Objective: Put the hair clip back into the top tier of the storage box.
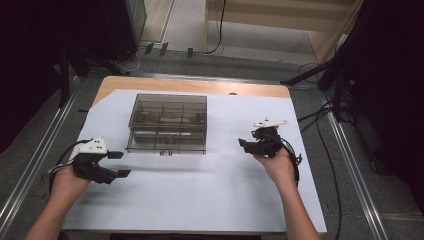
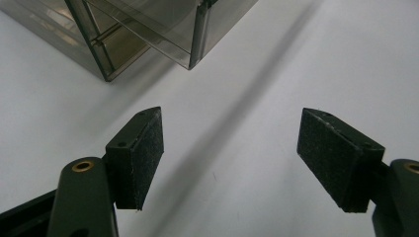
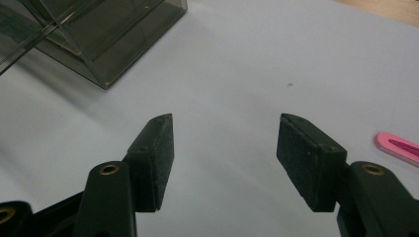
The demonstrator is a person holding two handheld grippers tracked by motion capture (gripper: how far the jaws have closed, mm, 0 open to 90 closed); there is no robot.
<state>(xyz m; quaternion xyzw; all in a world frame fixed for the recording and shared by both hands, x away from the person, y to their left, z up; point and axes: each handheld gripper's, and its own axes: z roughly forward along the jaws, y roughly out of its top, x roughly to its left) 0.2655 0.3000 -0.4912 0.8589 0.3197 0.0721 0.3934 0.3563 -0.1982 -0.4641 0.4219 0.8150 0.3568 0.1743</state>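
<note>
On the white sheet (image 1: 200, 190), a smoky plastic organizer box (image 1: 168, 123) sits untouched at twelve o'clock, while the left gripper (image 1: 118, 164) at eight and right gripper (image 1: 246, 144) at three hover with jaws apart, empty, nothing yet handled.
</note>
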